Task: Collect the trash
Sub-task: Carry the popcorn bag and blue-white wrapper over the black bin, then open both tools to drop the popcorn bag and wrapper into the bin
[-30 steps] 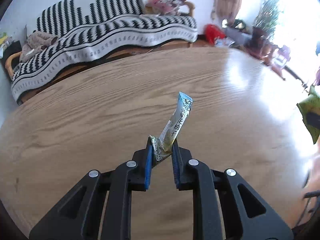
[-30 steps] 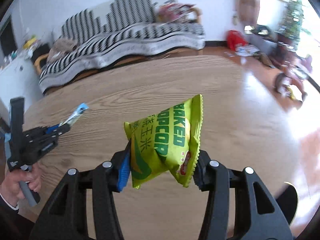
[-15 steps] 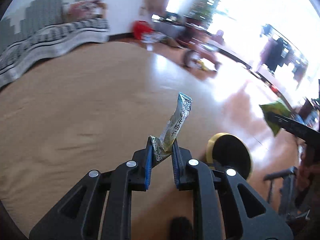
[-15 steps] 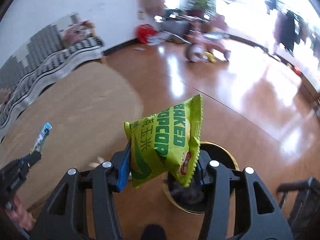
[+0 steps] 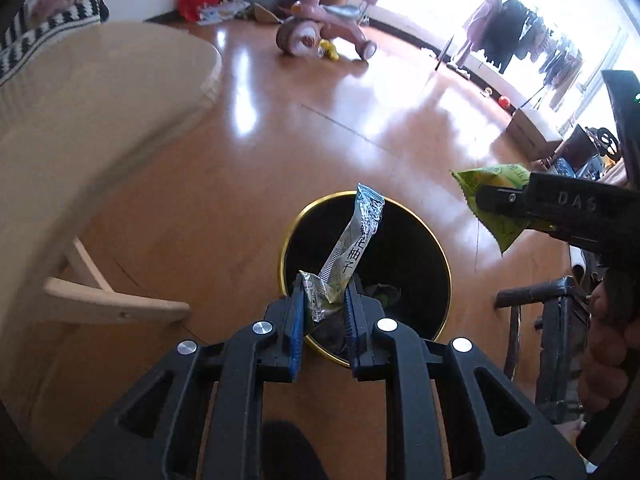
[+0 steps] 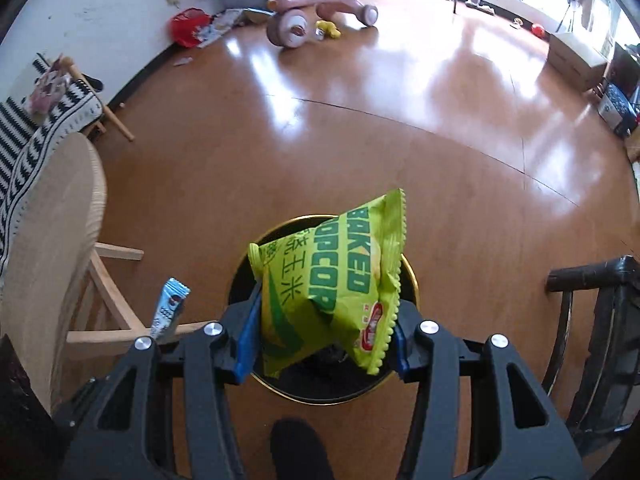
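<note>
My left gripper (image 5: 322, 304) is shut on a long silver snack wrapper (image 5: 352, 244) and holds it above a round black trash bin with a gold rim (image 5: 400, 256) on the floor. My right gripper (image 6: 324, 332) is shut on a green popcorn bag (image 6: 336, 292) and holds it over the same bin (image 6: 408, 268). The bag also shows at the right of the left wrist view (image 5: 492, 184). The wrapper's tip shows at the left of the right wrist view (image 6: 170, 306). Some trash lies inside the bin.
The round wooden table (image 5: 80, 128) and its legs (image 5: 116, 304) stand to the left of the bin. A black chair frame (image 6: 592, 320) stands to the right. A pink ride-on toy (image 6: 312, 12) and clutter lie far across the wood floor.
Both grippers have swung from over the table to the right and down, and now hang over the trash bin. Each still holds its piece of trash.
</note>
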A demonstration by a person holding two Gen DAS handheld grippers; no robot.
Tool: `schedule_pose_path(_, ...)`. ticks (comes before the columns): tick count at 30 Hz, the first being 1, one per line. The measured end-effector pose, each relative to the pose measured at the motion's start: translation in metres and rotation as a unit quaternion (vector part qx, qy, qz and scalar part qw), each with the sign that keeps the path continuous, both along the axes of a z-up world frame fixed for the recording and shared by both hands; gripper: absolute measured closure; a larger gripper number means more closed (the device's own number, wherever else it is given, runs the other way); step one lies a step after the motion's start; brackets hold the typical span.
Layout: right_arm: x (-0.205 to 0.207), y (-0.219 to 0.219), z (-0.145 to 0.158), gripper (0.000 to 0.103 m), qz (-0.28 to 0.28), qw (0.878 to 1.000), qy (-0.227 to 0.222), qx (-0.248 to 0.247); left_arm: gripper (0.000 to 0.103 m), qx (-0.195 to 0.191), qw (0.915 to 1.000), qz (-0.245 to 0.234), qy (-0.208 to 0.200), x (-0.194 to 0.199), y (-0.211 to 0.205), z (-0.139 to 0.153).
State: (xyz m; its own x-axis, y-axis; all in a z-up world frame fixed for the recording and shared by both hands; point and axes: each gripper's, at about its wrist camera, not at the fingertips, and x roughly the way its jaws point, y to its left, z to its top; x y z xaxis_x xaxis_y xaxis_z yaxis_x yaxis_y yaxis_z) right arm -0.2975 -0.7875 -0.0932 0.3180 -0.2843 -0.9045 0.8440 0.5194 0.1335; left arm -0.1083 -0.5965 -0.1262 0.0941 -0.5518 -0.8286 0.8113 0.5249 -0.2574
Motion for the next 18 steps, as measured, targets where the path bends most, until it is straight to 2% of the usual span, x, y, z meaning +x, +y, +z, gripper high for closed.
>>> schedule_pose_path(4,0.005,-0.011,-0.004,0.052,-0.006,1.0,-0.011,0.019,0.086,0.007,1.0,-0.004,0.004,0.003,-0.01,-0.008)
schedule_pose_path(18,0.014,-0.019,-0.005,0.051,-0.009,1.0,-0.005,0.017,0.086,0.005,0.9995,-0.013,0.027,-0.001,-0.027,-0.017)
